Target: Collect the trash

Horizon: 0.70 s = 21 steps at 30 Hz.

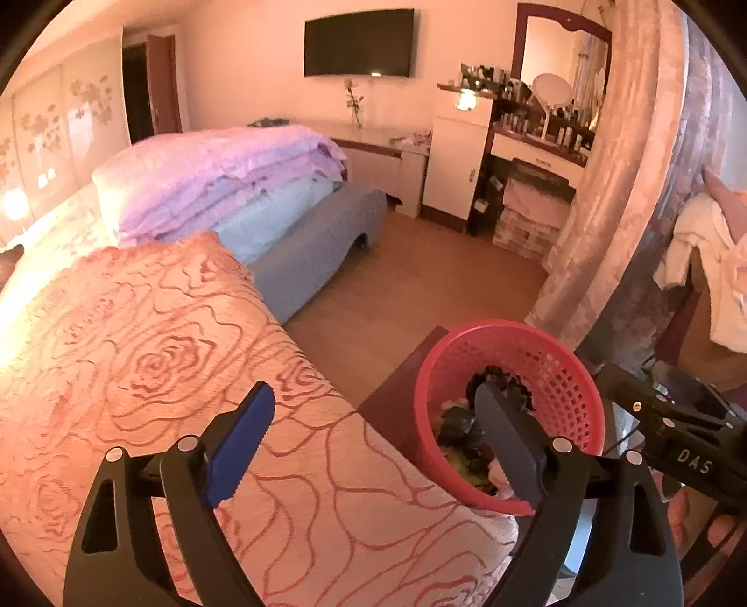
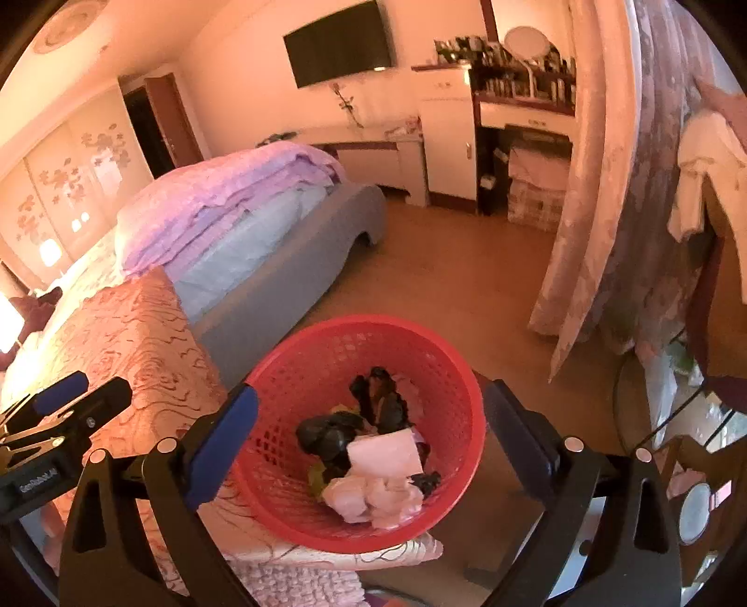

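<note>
Both claws stand wide apart and grip nothing. The right gripper [image 2: 369,434] hangs above a red basket [image 2: 299,373], its blue finger [image 2: 221,448] over the basket's left rim and its dark finger [image 2: 520,439] just outside the right rim, with neither shown touching the plastic. The left gripper [image 1: 373,443] is spread as wide: its blue finger [image 1: 240,441] lies over a rose-patterned bedspread [image 1: 140,350], and its dark finger [image 1: 509,443] crosses in front of the basket's open mouth.

The basket is round, with no long axis to speak of. It stands upright with its mouth facing up, tipped slightly toward the cameras, at the corner of the bedspread beside the bed's edge, partly overhanging the cloth. Inside lies the trash [image 2: 369,457]: crumpled pale paper or tissue toward the near side, dark shrivelled scraps behind it, and a bit of yellow-green beneath.

Farther up the bed lie folded lilac and pale blue quilts [image 1: 219,177]. A wooden floor [image 1: 420,275] runs to a wall with a dark television [image 1: 358,42], a white cabinet [image 1: 455,158] and a crowded dressing table [image 1: 537,121]. A patterned curtain [image 1: 621,187] hangs to the right.
</note>
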Tool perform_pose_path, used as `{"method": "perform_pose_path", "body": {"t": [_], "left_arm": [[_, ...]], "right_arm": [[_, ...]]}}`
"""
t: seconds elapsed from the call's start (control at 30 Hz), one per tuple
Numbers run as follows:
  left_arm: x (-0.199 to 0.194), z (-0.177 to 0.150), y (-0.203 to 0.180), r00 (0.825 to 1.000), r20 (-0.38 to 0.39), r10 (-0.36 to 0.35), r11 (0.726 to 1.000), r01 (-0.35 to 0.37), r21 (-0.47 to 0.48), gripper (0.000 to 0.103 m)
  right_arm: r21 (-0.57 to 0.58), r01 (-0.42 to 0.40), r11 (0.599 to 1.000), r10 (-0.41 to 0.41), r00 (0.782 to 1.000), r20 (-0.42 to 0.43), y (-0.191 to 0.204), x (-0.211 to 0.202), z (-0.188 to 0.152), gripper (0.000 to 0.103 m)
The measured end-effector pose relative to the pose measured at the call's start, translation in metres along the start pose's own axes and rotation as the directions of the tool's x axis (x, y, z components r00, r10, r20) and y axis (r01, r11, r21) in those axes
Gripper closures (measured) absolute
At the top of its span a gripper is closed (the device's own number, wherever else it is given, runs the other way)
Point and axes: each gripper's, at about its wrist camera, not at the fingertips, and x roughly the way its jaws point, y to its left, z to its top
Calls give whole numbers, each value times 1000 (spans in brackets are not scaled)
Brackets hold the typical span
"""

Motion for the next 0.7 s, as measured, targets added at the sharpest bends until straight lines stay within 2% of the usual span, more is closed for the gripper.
{"method": "perform_pose_path", "body": {"t": [0.27, 0.7], "left_arm": [[-30, -9, 2, 996, 75, 54, 998, -57, 36, 16], [-56, -20, 14, 993, 107, 41, 999, -41, -3, 13]], "right_arm": [[-49, 6, 999, -2, 997, 83, 20, -33, -6, 8], [-58, 16, 998, -8, 992, 130, 31, -70, -24, 7]]}}
